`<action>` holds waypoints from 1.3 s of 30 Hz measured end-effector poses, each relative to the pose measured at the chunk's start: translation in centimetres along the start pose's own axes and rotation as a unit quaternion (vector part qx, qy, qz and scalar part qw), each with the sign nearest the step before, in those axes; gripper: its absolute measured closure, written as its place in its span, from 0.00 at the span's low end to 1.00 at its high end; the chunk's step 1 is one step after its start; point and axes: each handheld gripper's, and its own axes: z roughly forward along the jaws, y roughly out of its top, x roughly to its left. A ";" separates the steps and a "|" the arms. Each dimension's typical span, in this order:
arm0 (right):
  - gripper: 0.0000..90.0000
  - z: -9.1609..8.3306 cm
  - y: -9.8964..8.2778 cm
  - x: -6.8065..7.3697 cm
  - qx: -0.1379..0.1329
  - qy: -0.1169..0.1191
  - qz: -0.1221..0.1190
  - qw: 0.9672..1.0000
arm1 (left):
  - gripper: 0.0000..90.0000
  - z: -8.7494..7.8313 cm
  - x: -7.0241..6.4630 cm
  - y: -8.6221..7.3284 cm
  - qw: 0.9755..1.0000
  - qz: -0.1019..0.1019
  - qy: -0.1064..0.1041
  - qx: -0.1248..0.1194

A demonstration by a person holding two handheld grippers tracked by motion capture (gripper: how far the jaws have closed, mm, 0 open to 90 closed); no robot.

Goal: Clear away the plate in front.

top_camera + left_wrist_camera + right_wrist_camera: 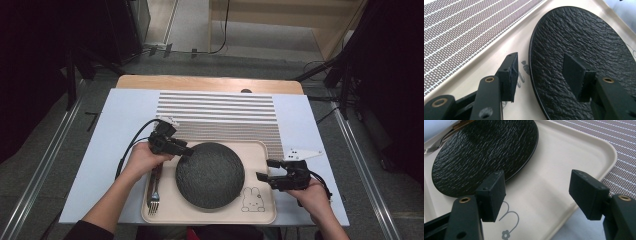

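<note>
A round black textured plate (210,174) (584,50) (484,152) lies in the middle of a cream tray (260,150) (499,57) (564,165). A fork (154,192) (434,146) rests in the tray's left part. My left gripper (186,151) (542,72) is open at the plate's upper-left rim. One jaw hovers over the plate and the other over the tray, and neither pad presses on the rim. My right gripper (265,169) (540,192) stands open over the tray's right edge, with nothing between its jaws.
A striped placemat (217,115) lies beyond the tray on the pale blue table cover (115,130). A rabbit drawing (252,200) marks the tray's front right corner. The floor drops away on both sides of the table.
</note>
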 end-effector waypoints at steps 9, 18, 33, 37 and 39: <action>0.31 0.1 -0.1 -0.1 0.004 0.004 0.000 1.000 | 0.45 -1.4 -0.1 -0.1 1.000 0.005 -0.009 -0.027; 0.31 0.2 -0.1 -0.1 0.005 0.006 0.001 1.000 | 0.44 -2.4 -0.2 -0.5 0.999 0.008 -0.011 -0.039; 0.31 0.1 -0.1 -0.1 0.001 0.007 0.002 1.000 | 0.44 -4.5 -0.2 -2.6 0.998 0.004 -0.007 -0.059; 0.31 0.1 -0.1 -0.1 0.001 0.008 0.002 1.000 | 0.44 -5.0 -0.4 -3.2 0.998 0.009 -0.003 -0.061; 0.31 0.1 -0.1 -0.1 0.001 0.008 0.001 1.000 | 0.40 -5.2 -0.4 -3.4 0.998 0.012 -0.003 -0.063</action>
